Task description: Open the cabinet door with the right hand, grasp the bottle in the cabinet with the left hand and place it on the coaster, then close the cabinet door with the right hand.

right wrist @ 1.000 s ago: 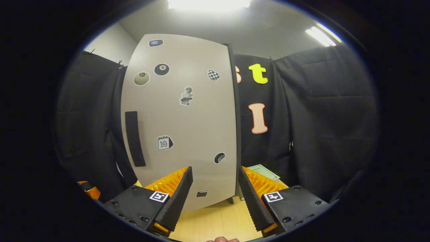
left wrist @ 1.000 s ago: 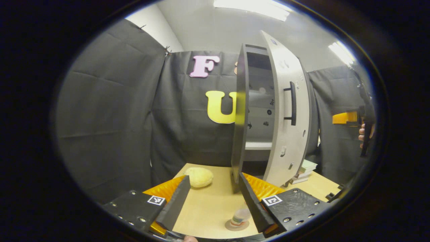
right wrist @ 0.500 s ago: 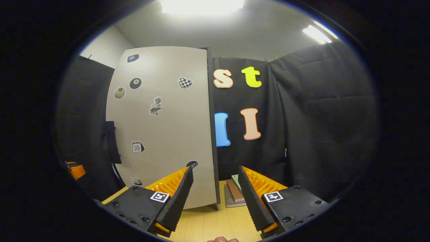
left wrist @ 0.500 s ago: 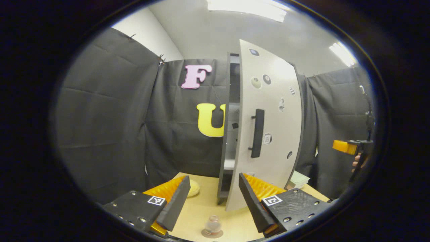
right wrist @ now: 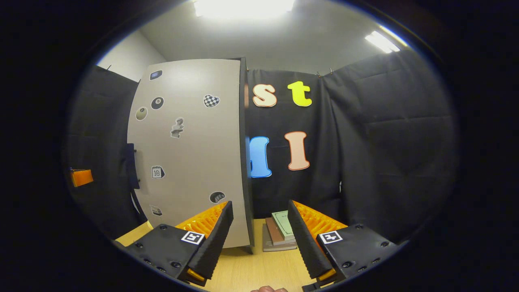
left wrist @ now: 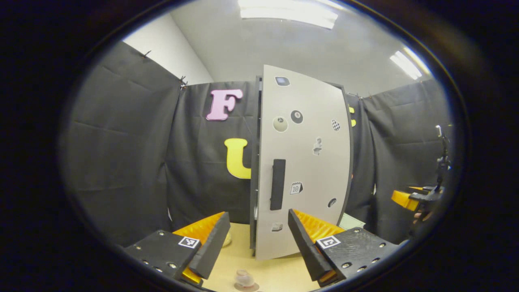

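Cabinet door (left wrist: pixel 308 162), pale grey and dotted with small stickers, lies nearly flat against the dark cabinet (left wrist: pixel 255 162) in the left gripper view, with a thin dark seam showing along its handle side. Its black handle (left wrist: pixel 277 184) stands upright near that edge. From the right gripper view the same door (right wrist: pixel 190 154) looks flush with the cabinet's dark side panel (right wrist: pixel 245 162), though I cannot tell whether it is fully latched.

Low in the left gripper view, the bottle (left wrist: pixel 243 279) stands upright on the round coaster (left wrist: pixel 246 287) on the wooden bench (left wrist: pixel 275 273), just below and between the fingers. A pale rounded object (left wrist: pixel 226 239) peeks out behind the left finger, close to the cabinet's foot.

The left gripper (left wrist: pixel 259 247) has its fingers spread wide with nothing between them. The right gripper (right wrist: pixel 259 239) is likewise wide apart and holds nothing, clear of the door. It also appears at the far right edge of the left gripper view (left wrist: pixel 409 198), well apart from the cabinet.

A small stack of books (right wrist: pixel 279 231) lies on the bench beside the cabinet's base, seen between the right gripper's fingers.
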